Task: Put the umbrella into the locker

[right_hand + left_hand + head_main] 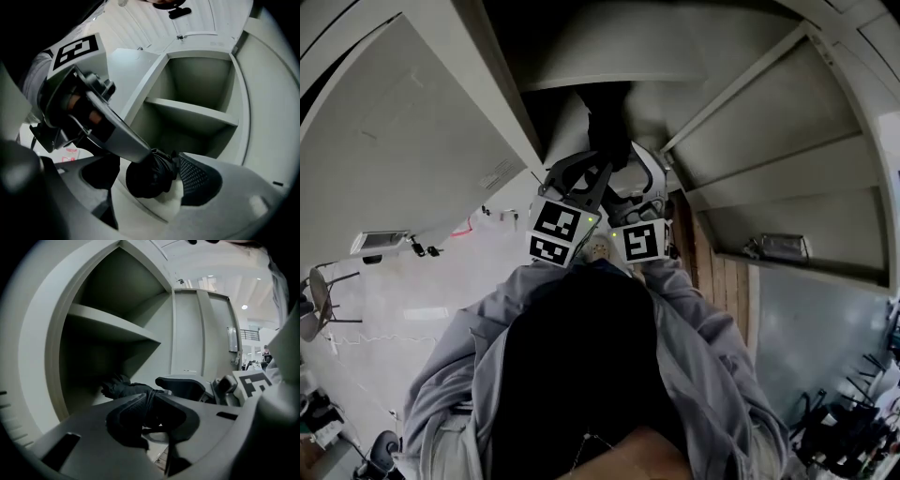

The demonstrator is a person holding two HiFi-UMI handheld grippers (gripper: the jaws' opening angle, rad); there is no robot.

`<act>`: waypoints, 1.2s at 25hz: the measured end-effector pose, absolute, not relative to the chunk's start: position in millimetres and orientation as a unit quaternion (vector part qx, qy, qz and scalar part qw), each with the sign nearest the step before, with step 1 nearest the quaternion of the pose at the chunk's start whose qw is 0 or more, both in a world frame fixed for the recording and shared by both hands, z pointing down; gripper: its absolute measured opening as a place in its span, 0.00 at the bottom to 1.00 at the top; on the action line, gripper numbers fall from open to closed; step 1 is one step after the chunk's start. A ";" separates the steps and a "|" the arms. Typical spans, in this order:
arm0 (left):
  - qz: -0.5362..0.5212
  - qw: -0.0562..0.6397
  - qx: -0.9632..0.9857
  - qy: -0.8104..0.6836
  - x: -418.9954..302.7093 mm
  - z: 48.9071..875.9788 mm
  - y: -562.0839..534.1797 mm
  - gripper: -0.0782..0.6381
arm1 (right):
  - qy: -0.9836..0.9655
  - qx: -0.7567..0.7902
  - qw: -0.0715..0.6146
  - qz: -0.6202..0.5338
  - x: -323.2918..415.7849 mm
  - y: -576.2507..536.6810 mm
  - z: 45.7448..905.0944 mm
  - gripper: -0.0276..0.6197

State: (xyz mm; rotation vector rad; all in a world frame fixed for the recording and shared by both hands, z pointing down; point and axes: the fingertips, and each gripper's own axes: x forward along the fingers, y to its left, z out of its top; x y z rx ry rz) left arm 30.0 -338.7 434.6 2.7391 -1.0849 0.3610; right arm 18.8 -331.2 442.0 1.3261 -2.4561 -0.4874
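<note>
The black folded umbrella [607, 131] reaches from both grippers into the open locker [619, 56], under its shelf [108, 326]. My left gripper [598, 173] is shut on the umbrella; in the left gripper view its dark pads [126, 420] clamp the rolled fabric [126, 389], whose far end lies on the locker floor. My right gripper [649, 192] sits just right of it. In the right gripper view its jaws [145, 183] stand wide around the umbrella's near end [150, 176]. The fabric leans against the right pad [197, 178], and the left pad is clear of it.
The locker's door [412, 141] hangs open at the left. Closed locker doors [787, 159] with a latch [778, 247] run along the right. A wooden floor strip [712, 272] lies below them. A chair [319, 300] stands far left. My grey sleeves fill the foreground.
</note>
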 end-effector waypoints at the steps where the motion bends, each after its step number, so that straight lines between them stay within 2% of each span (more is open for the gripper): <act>1: 0.120 0.089 0.919 -0.364 31.0 438.0 -340.9 0.18 | -0.855 0.464 0.159 -0.169 21.3 -328.5 444.7 0.62; 9: 0.121 0.073 0.916 -0.375 36.5 442.1 -372.7 0.18 | -0.835 0.494 0.187 -0.154 43.7 -304.7 447.5 0.62; 18: 0.125 0.074 0.909 -0.391 41.8 446.1 -404.1 0.18 | -0.811 0.533 0.185 -0.154 66.1 -289.5 422.7 0.61; 20: 0.126 0.074 0.907 -0.395 42.2 446.1 -408.7 0.18 | -0.806 0.539 0.184 -0.160 69.8 -286.7 414.5 0.55; 22: 0.125 0.075 0.906 -0.396 42.9 444.9 -410.5 0.18 | -0.801 0.546 0.182 -0.168 72.8 -285.3 404.0 0.39; 27: 0.116 0.070 0.908 -0.396 42.1 436.6 -400.5 0.19 | -0.795 0.566 0.140 -0.166 80.3 -290.0 373.4 0.10; 28: 0.114 0.068 0.909 -0.396 40.7 434.1 -397.1 0.19 | -0.796 0.572 0.124 -0.157 82.4 -291.9 368.2 0.05; 30: 0.106 0.063 0.909 -0.398 36.7 427.4 -390.2 0.18 | -0.800 0.576 0.094 -0.141 83.9 -296.9 358.2 0.05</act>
